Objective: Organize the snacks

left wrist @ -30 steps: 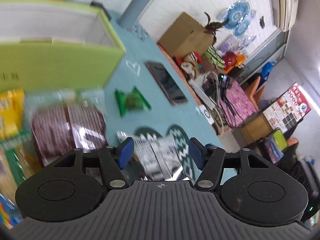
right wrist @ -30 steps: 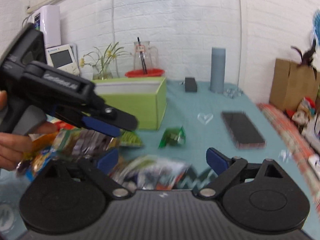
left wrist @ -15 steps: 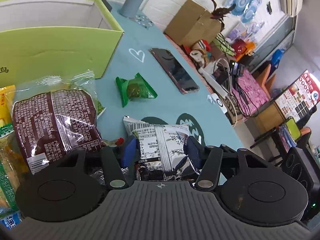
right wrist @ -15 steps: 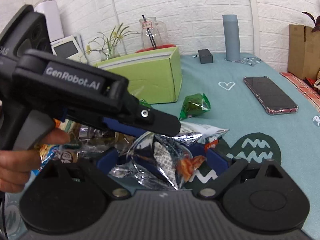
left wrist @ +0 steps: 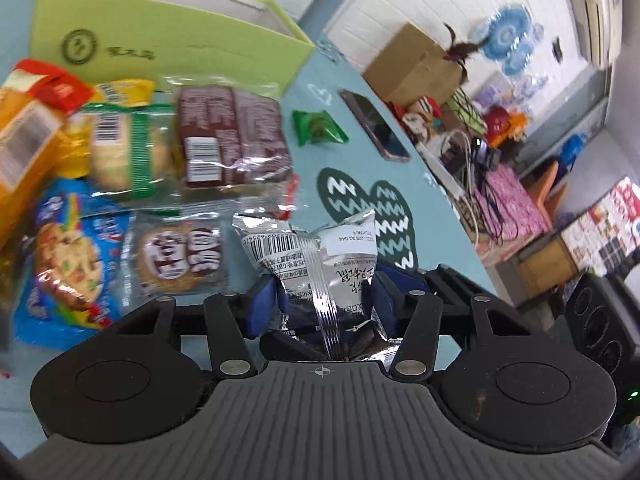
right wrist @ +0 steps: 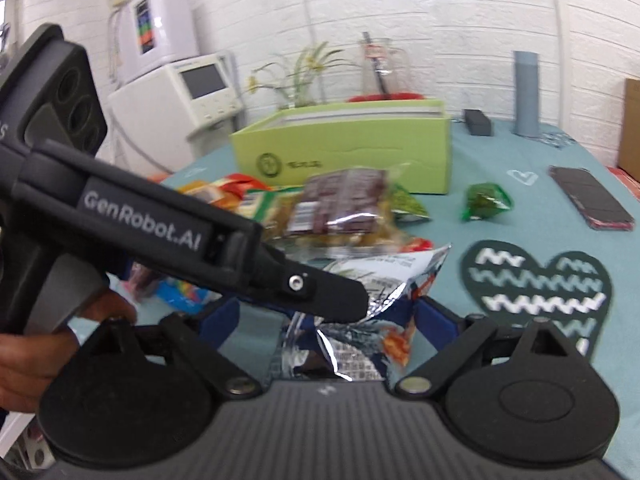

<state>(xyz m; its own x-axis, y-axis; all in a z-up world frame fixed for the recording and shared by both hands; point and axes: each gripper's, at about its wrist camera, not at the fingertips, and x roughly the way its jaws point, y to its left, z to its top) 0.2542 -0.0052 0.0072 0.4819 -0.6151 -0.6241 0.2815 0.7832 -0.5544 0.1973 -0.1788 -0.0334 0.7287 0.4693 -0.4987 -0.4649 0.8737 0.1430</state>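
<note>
We have the left claw (left wrist: 320, 300) pinching a silver foil snack packet (left wrist: 316, 252), its blue pads (left wrist: 262, 306) pressed into the crumpled sides so the packet stands up between them with its barcode end toward the far side. The packet sits low over the teal tabletop (left wrist: 304, 92), just beside the dark green heart mat (left wrist: 360, 200) with white zigzags. Our right claw (right wrist: 320, 320) is spread wide, its blue pads standing on either side of the same packet (right wrist: 384, 276) without pressing on it, while the black finger of the left claw (right wrist: 320, 292) crosses in front from the left, carried by a hand (right wrist: 36, 360) at the frame edge. To the left of the packet lies the heap of other snacks: a round biscuit in clear wrap (left wrist: 176, 256), a blue bag with a colourful picture (left wrist: 68, 264), a dark brown pack with a white barcode label (left wrist: 228, 136), a green-striped pack of pale biscuits (left wrist: 124, 148) and an orange and red bag (left wrist: 28, 128). Behind the heap stands the lime green box (left wrist: 160, 40), open at the top. A small green wrapped sweet (left wrist: 318, 128) lies alone on the tabletop between the box and a phone (left wrist: 374, 124) lying flat nearer the edge. A grey cylinder (right wrist: 526, 94) stands upright at the far end.
</note>
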